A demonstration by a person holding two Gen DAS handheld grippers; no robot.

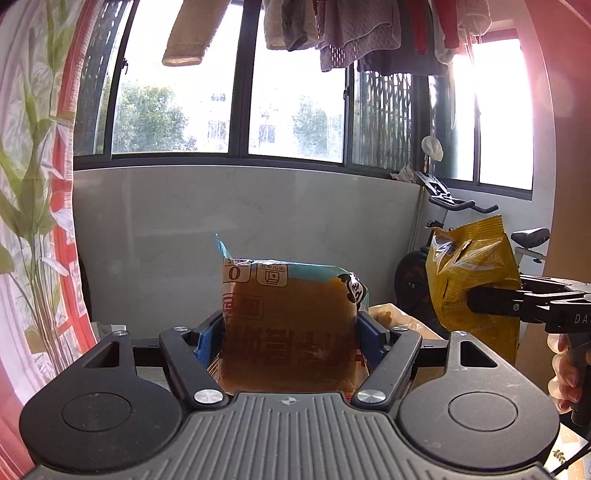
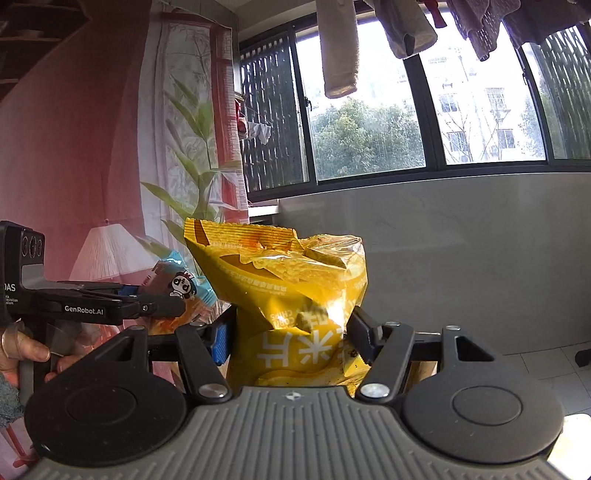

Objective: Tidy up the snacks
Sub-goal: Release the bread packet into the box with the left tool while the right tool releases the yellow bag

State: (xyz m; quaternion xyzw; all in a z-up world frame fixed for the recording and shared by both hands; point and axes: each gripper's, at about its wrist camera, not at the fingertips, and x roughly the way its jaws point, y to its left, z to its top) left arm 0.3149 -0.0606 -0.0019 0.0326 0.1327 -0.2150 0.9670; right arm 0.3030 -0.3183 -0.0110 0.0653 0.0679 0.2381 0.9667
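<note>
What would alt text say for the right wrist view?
The right gripper clamps a yellow snack bag upright before a window. At left, the left gripper holds a panda-print snack pack.

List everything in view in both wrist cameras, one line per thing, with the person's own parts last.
bread packet: one, brown with blue trim, between the left gripper's pads
chip bag: one, yellow, between the right gripper's pads
hanging laundry: several pieces, beige, grey, red, above the windows
windows: a row, dark frames, above the grey wall
exercise bike: one, black, right corner
bamboo curtain: one, white and red, left
left gripper: one, black, shut on the packet
right gripper: one, black, shut on the bag
hand: one, on the left gripper's handle
</note>
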